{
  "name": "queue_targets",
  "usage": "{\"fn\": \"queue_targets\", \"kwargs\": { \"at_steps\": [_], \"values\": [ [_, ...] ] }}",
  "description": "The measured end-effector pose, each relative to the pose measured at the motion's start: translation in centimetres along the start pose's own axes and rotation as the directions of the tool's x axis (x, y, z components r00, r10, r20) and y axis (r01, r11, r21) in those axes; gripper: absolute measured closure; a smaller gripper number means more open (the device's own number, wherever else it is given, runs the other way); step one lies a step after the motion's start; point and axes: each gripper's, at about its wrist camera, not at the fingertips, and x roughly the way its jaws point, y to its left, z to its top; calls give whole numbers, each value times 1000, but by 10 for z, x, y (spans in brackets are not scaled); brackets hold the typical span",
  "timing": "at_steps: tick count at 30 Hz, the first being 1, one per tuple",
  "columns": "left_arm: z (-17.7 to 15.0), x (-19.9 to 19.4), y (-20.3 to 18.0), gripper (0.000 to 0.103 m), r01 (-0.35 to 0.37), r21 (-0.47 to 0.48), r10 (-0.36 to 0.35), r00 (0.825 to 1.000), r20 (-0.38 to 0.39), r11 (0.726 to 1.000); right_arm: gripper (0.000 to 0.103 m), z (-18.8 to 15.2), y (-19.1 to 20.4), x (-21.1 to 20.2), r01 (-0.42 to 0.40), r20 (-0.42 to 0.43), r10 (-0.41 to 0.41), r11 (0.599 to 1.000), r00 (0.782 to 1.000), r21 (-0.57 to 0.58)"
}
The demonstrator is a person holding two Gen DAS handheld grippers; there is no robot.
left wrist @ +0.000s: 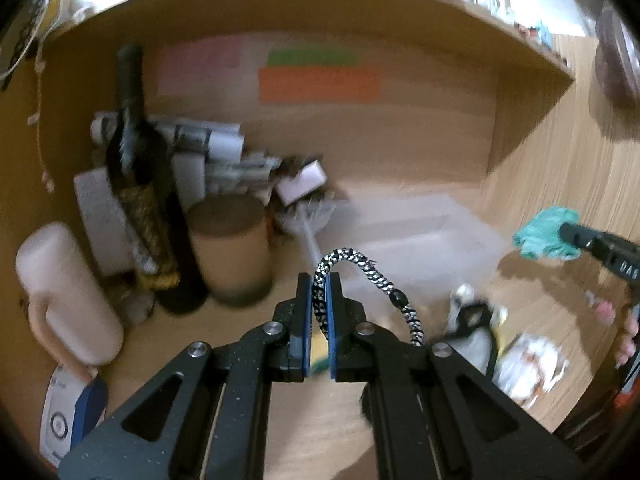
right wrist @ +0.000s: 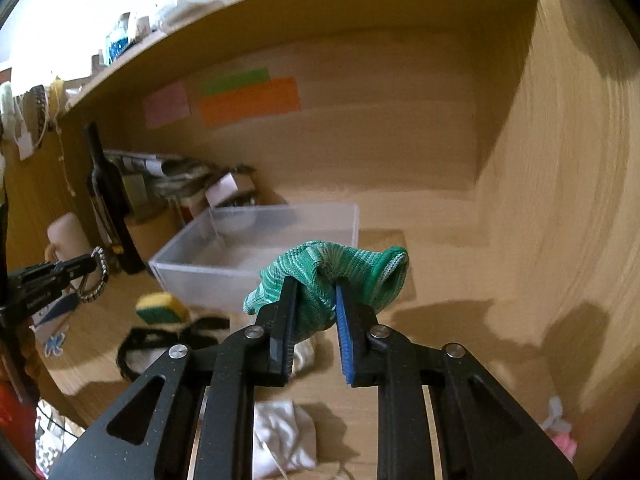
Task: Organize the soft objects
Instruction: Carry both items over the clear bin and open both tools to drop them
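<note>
My left gripper point(left wrist: 319, 280) is shut on a black-and-white braided cord loop point(left wrist: 362, 264) and holds it above the wooden desk, just left of a clear plastic bin point(left wrist: 424, 240). In the right wrist view that gripper point(right wrist: 90, 264) and its cord loop point(right wrist: 96, 276) are at the far left. My right gripper point(right wrist: 314, 286) is shut on a green knit sock point(right wrist: 340, 270) and holds it in the air in front of the clear bin point(right wrist: 256, 248). In the left wrist view the sock point(left wrist: 548, 234) hangs at the right.
A dark bottle point(left wrist: 136, 184), a cardboard tube point(left wrist: 230, 248), a pale jug point(left wrist: 68, 296) and boxes crowd the back left. A yellow-green sponge point(right wrist: 160, 308), a black strap point(right wrist: 168, 340) and white cloth point(right wrist: 284, 436) lie on the desk. A wooden side wall point(right wrist: 560, 200) stands at the right.
</note>
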Motion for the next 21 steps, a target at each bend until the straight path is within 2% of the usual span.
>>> {"fn": "queue_targets", "kwargs": {
  "at_steps": [5,11,18,21],
  "values": [
    [26,20,-7,97,48,-13,-48,999,25,999,86,21,9,14,-18,34,19,999,999,-34],
    [42,61,-7,97,79,-43,-80,996,-31,996,86,43,20,36,-39,47,43,996,998,-79],
    [47,114,-5,97,89,-59,-97,983,-158,994,86,51,21,81,-66,-47,62,993,997,-93],
    [43,132,-5,97,68,-49,-77,975,-210,997,86,50,24,103,-74,-112,63,992,992,-101]
  ]
}}
